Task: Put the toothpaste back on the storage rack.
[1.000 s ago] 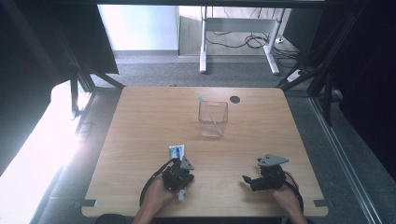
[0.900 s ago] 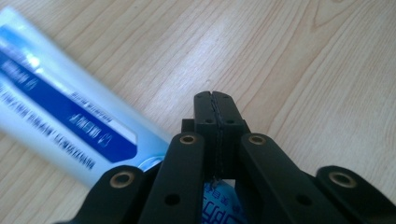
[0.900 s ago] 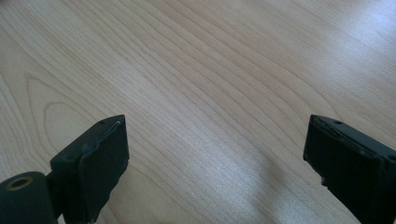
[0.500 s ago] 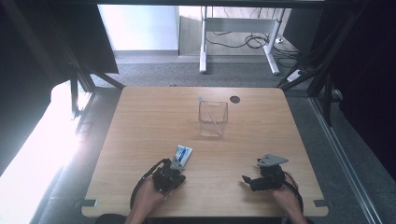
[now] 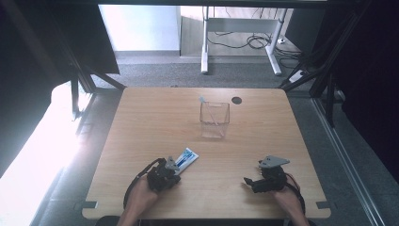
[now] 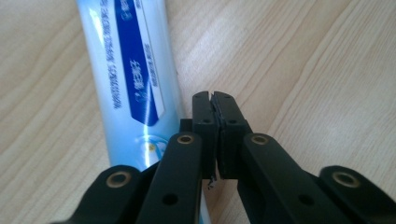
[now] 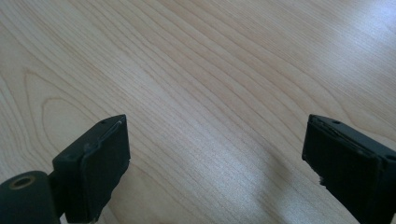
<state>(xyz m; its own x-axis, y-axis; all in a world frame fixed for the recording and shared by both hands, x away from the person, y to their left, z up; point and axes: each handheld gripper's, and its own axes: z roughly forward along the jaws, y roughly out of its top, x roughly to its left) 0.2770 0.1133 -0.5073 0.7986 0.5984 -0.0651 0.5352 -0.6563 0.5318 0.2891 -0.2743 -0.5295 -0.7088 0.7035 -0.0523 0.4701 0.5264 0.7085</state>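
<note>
Toothpaste (image 6: pixel 133 70) lies flat on the counter (image 5: pixel 155 122) just beside the left gripper (image 6: pixel 215 100), whose jaws are pressed together on nothing — they would have to open before any grasp. The slick tube could skid away if nudged by the closed tips. The right gripper (image 7: pixel 215 163) rests spread wide, well apart from the cup (image 5: pixel 214 120).

My left tool (image 6: pixel 215 100) is black with brass rivets. My right tool (image 5: pixel 250 181) carries a grey three-cornered plate and a black cable.
</note>
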